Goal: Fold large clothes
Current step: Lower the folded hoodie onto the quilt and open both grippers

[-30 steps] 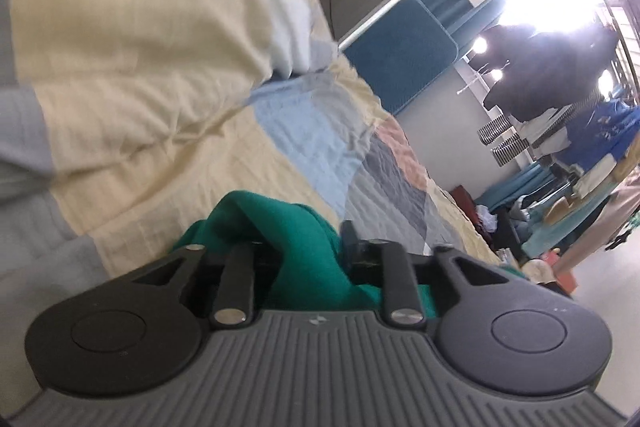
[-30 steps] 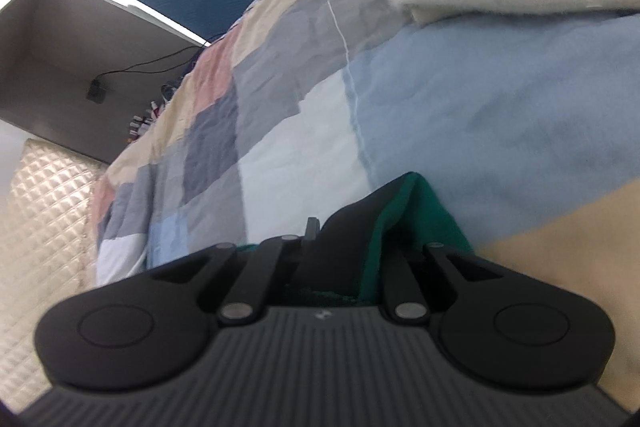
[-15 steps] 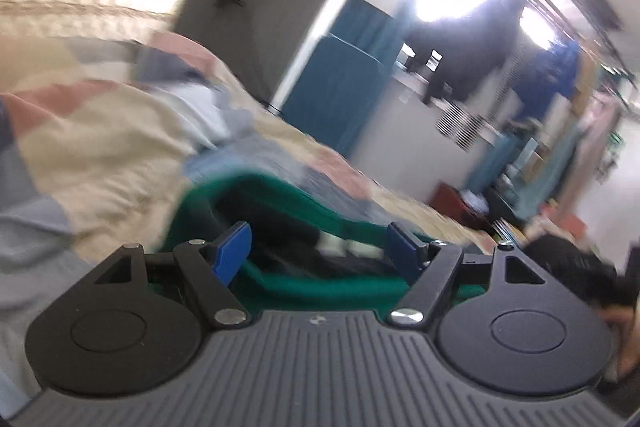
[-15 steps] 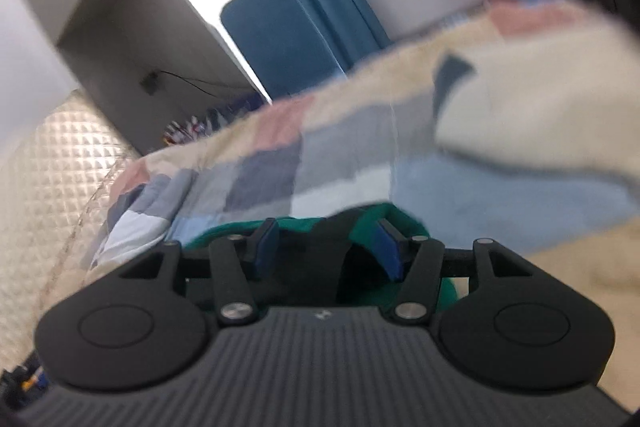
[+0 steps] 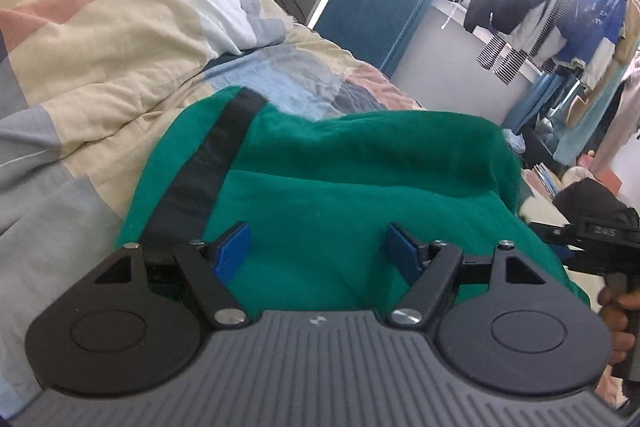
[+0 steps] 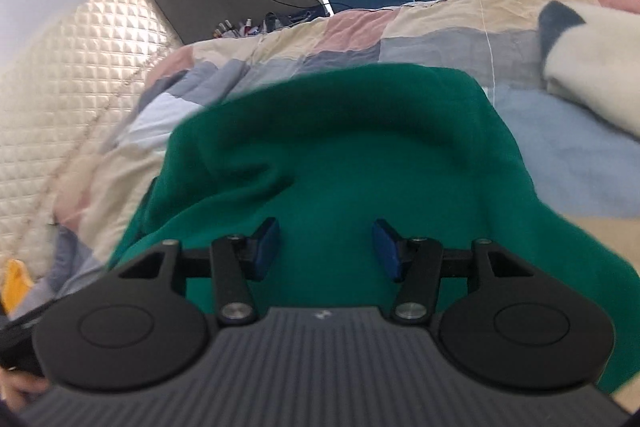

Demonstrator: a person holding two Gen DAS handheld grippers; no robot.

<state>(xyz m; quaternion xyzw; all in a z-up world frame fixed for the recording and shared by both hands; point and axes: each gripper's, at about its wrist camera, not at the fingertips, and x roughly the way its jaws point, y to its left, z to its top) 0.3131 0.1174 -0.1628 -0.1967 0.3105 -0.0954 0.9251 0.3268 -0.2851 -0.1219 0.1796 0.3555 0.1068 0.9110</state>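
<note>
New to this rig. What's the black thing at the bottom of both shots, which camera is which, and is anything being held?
No robot here: a person carries a handheld two-finger gripper in each hand, and each has a fisheye camera looking forward along its fingers. The black body at the bottom of each picture is that gripper. One view is from the left gripper, the other from the right gripper. In both, the blue pads stand wide apart, so nothing is held. Below them a green garment with a dark stripe lies on a patchwork quilt covering a bed. At the left view's right edge, the person's hand shows on the other gripper's handle.
</note>
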